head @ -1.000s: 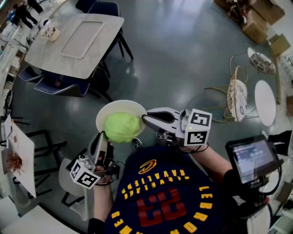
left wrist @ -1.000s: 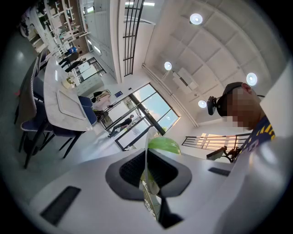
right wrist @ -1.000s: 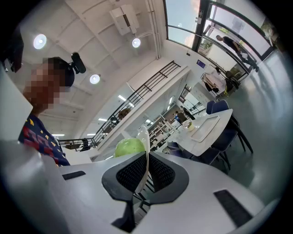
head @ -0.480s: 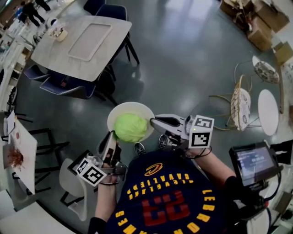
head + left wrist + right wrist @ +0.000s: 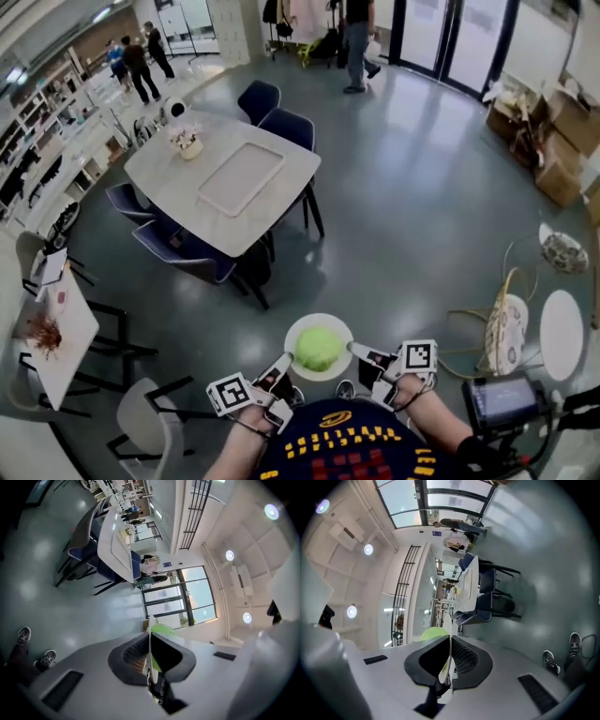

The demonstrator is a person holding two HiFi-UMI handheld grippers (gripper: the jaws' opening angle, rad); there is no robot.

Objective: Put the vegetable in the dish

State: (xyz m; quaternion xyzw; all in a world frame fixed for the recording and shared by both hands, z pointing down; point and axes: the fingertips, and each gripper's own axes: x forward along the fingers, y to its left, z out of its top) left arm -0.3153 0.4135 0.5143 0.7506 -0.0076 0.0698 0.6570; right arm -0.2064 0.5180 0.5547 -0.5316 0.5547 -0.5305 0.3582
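Between your two grippers, at chest height over the grey floor, you are holding a white dish (image 5: 298, 330) level. The vegetable (image 5: 319, 348), a round pale-green head, is sitting in the middle of the dish and covering most of its well.

1. Left gripper (image 5: 283, 364): its jaws are clamping the dish's left rim. In the left gripper view the rim is running edge-on as a thin white line between the two dark pads.
2. Right gripper (image 5: 357, 350): its jaws are clamping the opposite rim in the same way, with the plate edge pressed between the pads.

Farther off, a pale table (image 5: 178, 178) is carrying a shallow rectangular tray (image 5: 241, 176) and a small object near one corner that is too small to identify. Blue chairs (image 5: 281, 127) are standing around the table.

Limits of view:
- In both gripper views the vegetable is showing only as a green sliver beyond the pads; the gripper bodies are covering the rest.
- In the head view the vegetable is hiding the dish's well, and your shirt is cutting off both forearms at the lower edge.
- A screen (image 5: 502, 401) at the lower right is glowing, but its content is unreadable.
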